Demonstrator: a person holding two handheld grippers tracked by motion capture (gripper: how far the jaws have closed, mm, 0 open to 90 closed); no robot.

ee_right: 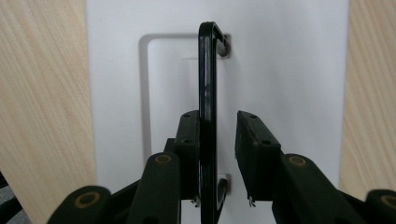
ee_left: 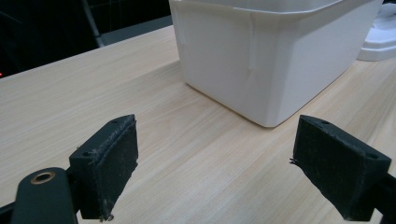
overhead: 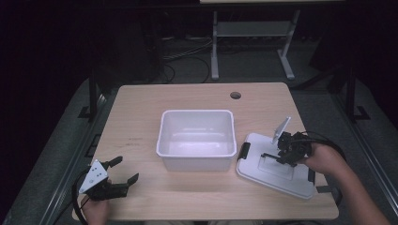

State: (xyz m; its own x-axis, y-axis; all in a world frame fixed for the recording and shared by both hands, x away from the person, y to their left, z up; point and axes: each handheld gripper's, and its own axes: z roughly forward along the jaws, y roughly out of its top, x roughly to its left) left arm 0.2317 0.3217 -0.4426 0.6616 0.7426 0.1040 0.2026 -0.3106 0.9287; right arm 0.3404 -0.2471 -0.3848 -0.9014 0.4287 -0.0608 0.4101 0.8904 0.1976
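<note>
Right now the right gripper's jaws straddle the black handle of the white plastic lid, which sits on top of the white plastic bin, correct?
No: the white plastic lid lies on the table right of the white plastic bin, per the high view. The right gripper straddles its black handle.

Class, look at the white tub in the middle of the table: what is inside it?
The white tub looks empty: bare white floor and walls. Its near wall hides a strip of the floor from the high view.

The handle's lower end is cut off.
</note>
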